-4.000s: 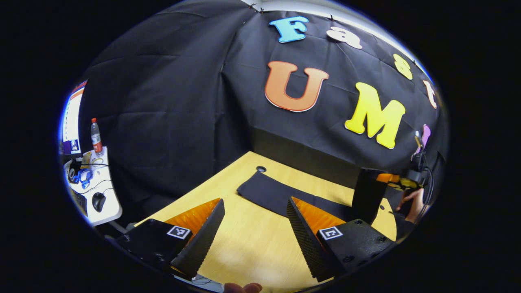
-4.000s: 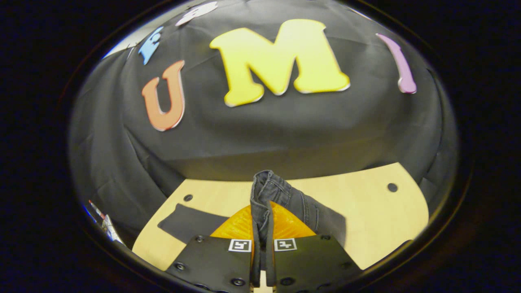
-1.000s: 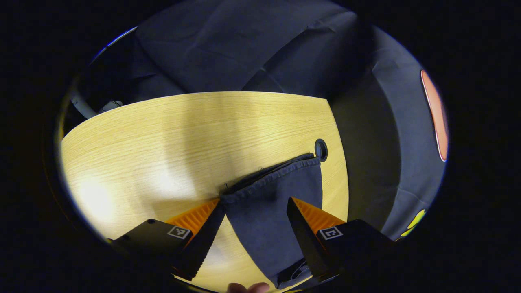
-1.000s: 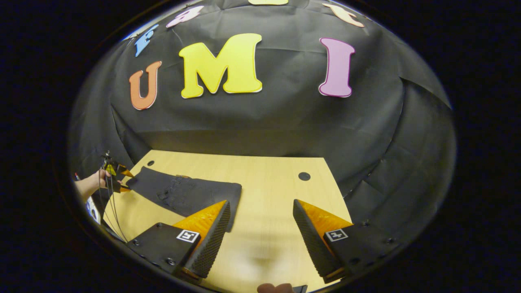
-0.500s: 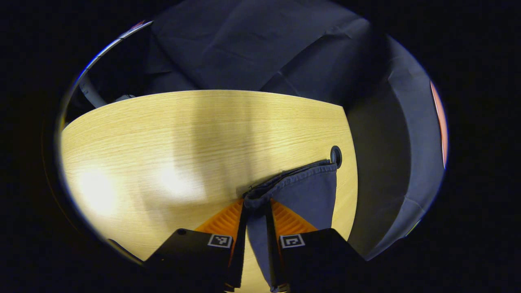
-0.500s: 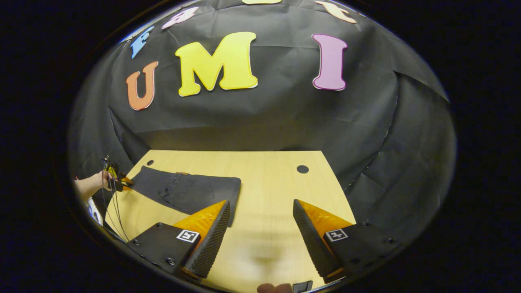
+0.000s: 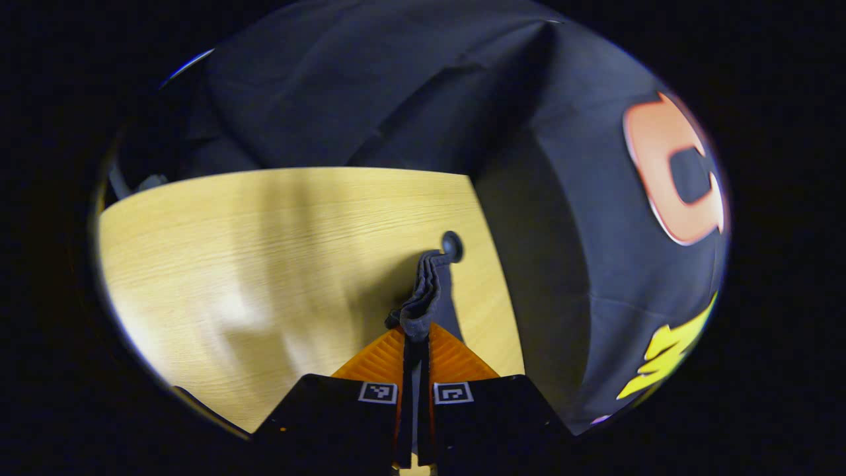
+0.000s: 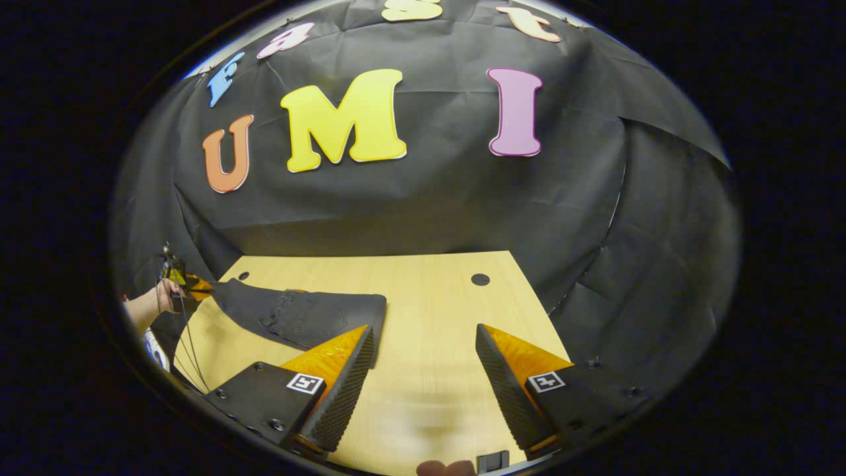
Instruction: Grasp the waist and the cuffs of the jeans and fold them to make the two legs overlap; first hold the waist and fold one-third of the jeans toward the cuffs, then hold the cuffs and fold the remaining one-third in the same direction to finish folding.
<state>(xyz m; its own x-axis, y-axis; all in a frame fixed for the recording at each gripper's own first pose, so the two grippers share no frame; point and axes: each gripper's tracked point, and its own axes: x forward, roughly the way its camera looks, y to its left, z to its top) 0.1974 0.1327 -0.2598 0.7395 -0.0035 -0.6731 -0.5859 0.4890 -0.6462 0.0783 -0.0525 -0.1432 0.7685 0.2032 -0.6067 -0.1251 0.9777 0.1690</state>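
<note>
Left claw (image 7: 415, 344) is pinching the cuffs (image 7: 423, 297) of the jeans (image 8: 297, 314), both fingers pressed tight on the bunched hem, which is standing up just beside a hole in the surface (image 7: 251, 244). Right claw (image 8: 423, 383) is hanging spread over bare wood, gripping nothing. In the right gripper view the jeans are lying flat at the left of the surface (image 8: 429, 291), waist end looking already folded over, with the far hand (image 8: 155, 297) raising the cuff end off the wood. Denim is judged soft but fairly heavy and thick, so it is likely to sag and drag rather than slip; taking hold across the doubled hem, where the seams are stiffest, is probably keeping both legs together for the final fold.
</note>
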